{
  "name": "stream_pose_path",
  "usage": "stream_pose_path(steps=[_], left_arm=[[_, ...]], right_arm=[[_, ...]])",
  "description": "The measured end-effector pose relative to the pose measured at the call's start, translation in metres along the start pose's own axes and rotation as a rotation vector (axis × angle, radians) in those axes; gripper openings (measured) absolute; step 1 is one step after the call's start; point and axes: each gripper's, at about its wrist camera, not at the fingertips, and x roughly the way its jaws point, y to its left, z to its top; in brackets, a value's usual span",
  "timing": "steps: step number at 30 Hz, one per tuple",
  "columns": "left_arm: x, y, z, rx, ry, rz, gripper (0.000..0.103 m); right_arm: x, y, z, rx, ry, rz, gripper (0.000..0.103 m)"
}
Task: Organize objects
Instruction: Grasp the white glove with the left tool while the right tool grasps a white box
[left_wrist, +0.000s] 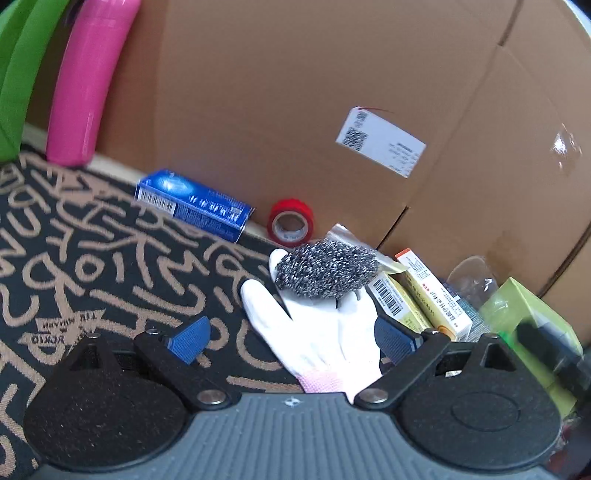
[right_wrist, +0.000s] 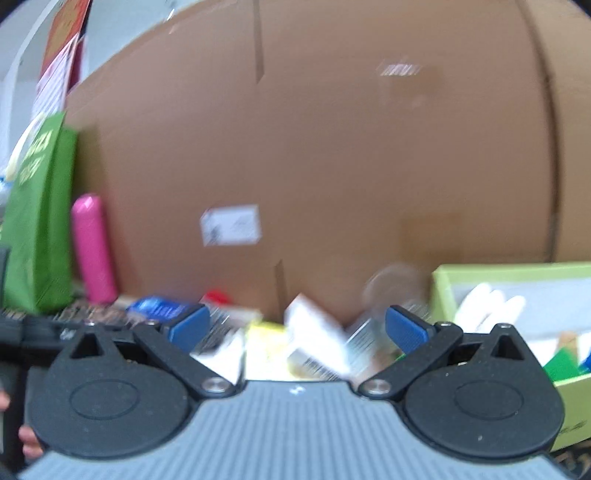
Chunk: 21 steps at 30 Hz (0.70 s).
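Note:
My left gripper (left_wrist: 291, 338) is open; a white glove (left_wrist: 317, 332) lies between its blue pads on the patterned mat, apart from both. A steel wool scrubber (left_wrist: 327, 269) rests on the glove's fingers. Behind lie a blue box (left_wrist: 194, 203) and a red tape roll (left_wrist: 291, 223). Yellow and white cartons (left_wrist: 428, 295) are piled to the right. My right gripper (right_wrist: 295, 328) is open and empty above a blurred pile of cartons (right_wrist: 314, 343). A green box (right_wrist: 517, 288) at right holds a white glove (right_wrist: 487, 306).
A big cardboard box (left_wrist: 295, 110) forms a wall behind everything. A pink bottle (left_wrist: 88, 85) and a green bag (left_wrist: 18, 74) stand at the left. A clear plastic cup (left_wrist: 476, 277) and a green carton (left_wrist: 532, 325) sit at the right.

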Motion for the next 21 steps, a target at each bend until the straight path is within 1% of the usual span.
stream_pose_path(steps=[3, 5, 6, 9, 12, 15, 17, 18, 20, 21], left_arm=[[-0.01, 0.006, 0.007, -0.042, -0.006, -0.048, 0.098], [-0.015, 0.005, 0.008, -0.037, -0.009, -0.067, 0.098], [-0.016, 0.003, 0.007, -0.027, -0.008, -0.07, 0.098], [-0.011, -0.002, 0.004, 0.001, 0.023, -0.066, 0.098], [0.004, -0.003, 0.0, 0.012, 0.091, -0.061, 0.098], [0.011, -0.012, -0.003, 0.1, 0.092, -0.052, 0.098], [0.018, -0.019, -0.005, 0.141, 0.101, -0.064, 0.098], [0.021, -0.022, -0.006, 0.16, 0.095, -0.053, 0.098], [0.027, -0.026, -0.007, 0.177, 0.081, -0.047, 0.098], [0.029, -0.025, -0.007, 0.166, 0.073, -0.055, 0.098]], right_arm=[[0.007, 0.007, -0.007, 0.006, 0.071, 0.061, 0.103], [0.013, 0.013, -0.009, -0.003, 0.119, 0.098, 0.103], [0.012, 0.015, -0.014, -0.01, 0.142, 0.102, 0.103], [0.026, 0.023, -0.023, -0.03, 0.212, 0.092, 0.102], [0.032, 0.023, -0.029, -0.008, 0.253, 0.09, 0.1], [0.039, 0.01, -0.03, 0.057, 0.273, 0.061, 0.1], [0.047, 0.002, -0.031, 0.105, 0.276, 0.04, 0.098], [0.052, -0.002, -0.031, 0.127, 0.283, 0.041, 0.098], [0.066, -0.009, -0.035, 0.173, 0.327, 0.006, 0.098], [0.069, -0.01, -0.035, 0.179, 0.33, 0.007, 0.097]])
